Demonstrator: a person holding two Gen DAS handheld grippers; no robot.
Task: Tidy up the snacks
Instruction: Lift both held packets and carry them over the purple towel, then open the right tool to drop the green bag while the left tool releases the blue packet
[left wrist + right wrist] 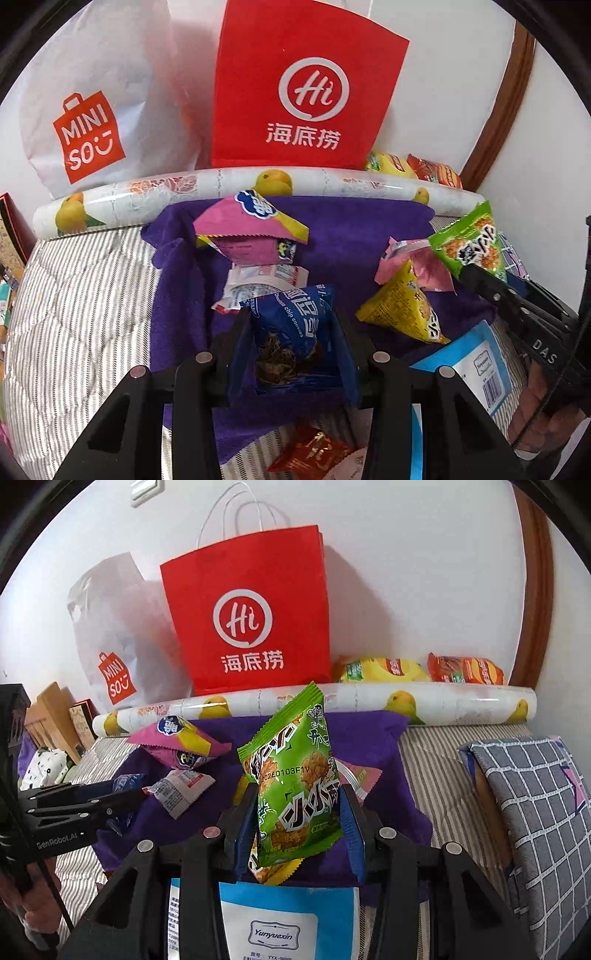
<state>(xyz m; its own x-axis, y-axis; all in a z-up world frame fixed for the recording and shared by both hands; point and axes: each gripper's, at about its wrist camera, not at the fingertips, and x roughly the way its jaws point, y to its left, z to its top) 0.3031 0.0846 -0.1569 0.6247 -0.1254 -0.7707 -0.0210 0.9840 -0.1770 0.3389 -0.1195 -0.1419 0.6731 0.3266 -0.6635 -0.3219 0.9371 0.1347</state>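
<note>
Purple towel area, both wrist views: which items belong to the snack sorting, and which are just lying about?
Job:
- blue cookie packet in left gripper
- green rice-cracker packet in right gripper
- pink-and-yellow packet
- yellow triangular packet
- red paper bag

Lying about:
- fruit-print roll
- grid-pattern pillow
- white Miniso bag

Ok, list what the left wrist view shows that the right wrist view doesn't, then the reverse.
Only the left wrist view: the cookie design on the blue cookie packet held in the left gripper, and a red packet beneath it.
Only the right wrist view: a grid-patterned pillow and a wall switch.
Both: the red paper bag, the white shopping bag, the purple cloth, and the green snack packet in the right gripper.
</note>
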